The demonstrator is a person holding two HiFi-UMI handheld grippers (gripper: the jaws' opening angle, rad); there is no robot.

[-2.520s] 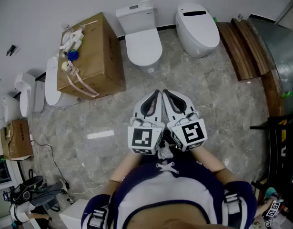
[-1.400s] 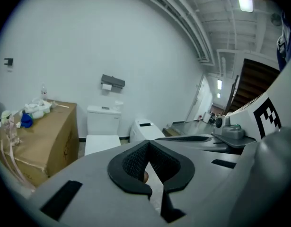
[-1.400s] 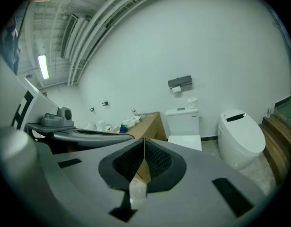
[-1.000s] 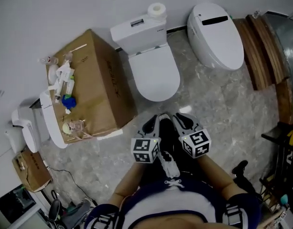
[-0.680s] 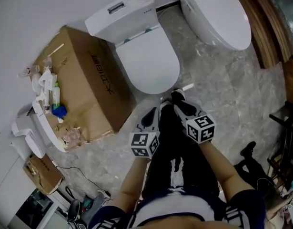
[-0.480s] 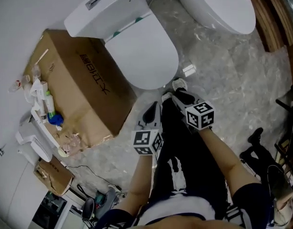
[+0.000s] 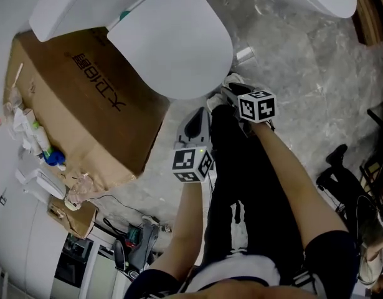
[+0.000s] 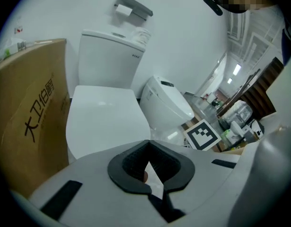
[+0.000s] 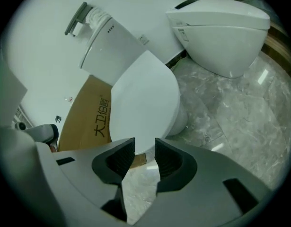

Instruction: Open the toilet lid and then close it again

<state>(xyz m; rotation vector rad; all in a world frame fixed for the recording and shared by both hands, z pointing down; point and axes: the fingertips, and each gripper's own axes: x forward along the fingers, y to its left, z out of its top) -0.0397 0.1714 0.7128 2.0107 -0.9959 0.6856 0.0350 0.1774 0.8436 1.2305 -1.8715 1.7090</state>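
A white toilet stands with its lid (image 7: 172, 39) down, tank (image 7: 66, 5) behind it against the wall. My left gripper (image 7: 200, 114) is shut and empty, just short of the lid's front edge. In the left gripper view its closed jaws (image 8: 147, 145) sit below the lid (image 8: 105, 122). My right gripper (image 7: 228, 92) hovers by the front right of the bowl. Its jaws (image 9: 144, 148) are opening with nothing between them, and they point at the lid's front rim (image 9: 143, 103).
A large cardboard box (image 7: 79, 98) with bottles on top stands close on the toilet's left. A second, rounder toilet (image 9: 221, 30) is to the right, across marble floor (image 7: 303, 73). A paper roll holder (image 8: 131, 8) hangs on the wall. The person's legs are under the grippers.
The person has bent down, and the toilet now fills more of the head view. Both grippers have sunk toward the lid's front edge, the right one ahead of the left.
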